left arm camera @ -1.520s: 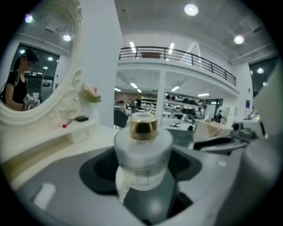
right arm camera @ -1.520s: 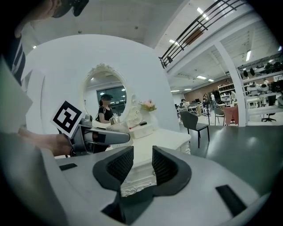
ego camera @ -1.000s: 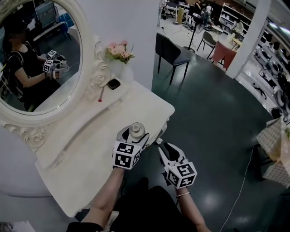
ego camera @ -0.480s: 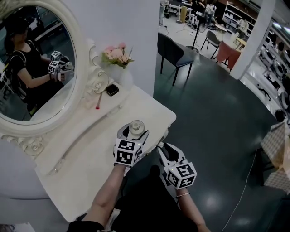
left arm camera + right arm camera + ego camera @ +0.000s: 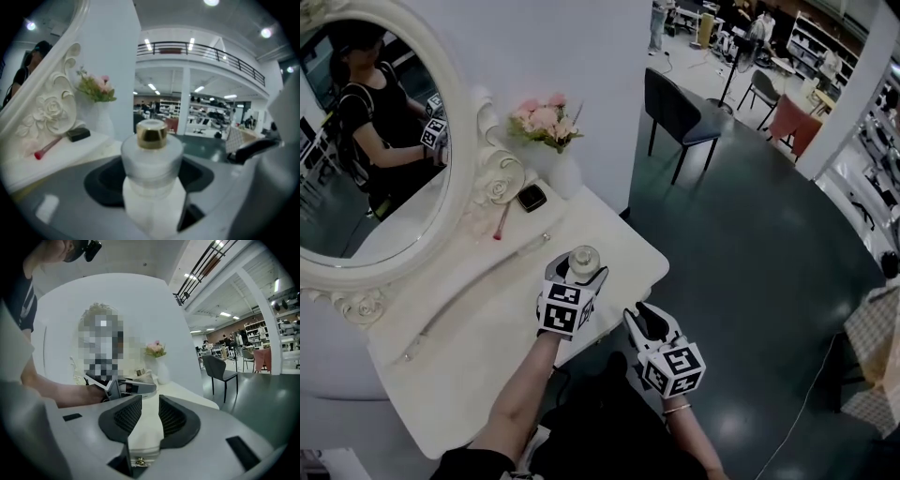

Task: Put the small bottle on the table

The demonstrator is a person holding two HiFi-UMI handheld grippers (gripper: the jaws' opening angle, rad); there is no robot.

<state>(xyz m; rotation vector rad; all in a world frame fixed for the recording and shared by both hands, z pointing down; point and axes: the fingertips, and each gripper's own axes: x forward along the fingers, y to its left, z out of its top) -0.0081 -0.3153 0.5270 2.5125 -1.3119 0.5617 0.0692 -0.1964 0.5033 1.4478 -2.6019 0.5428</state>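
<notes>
A small frosted bottle with a gold cap stands upright between the jaws of my left gripper, which is shut on it. It is held over the white dressing table, near the table's front right part. I cannot tell whether its base touches the top. My right gripper hangs just off the table's front edge, over the dark floor. In the right gripper view, the right gripper has a narrow gap between its pads with nothing in it.
An oval mirror in a carved white frame stands at the table's back. Beside it are a vase of pink flowers, a small black case and a red stick. A dark chair stands on the floor beyond.
The left gripper has carried the bottle slightly farther over the table, away from its front edge. The right gripper has barely moved. The head view has shifted a little.
</notes>
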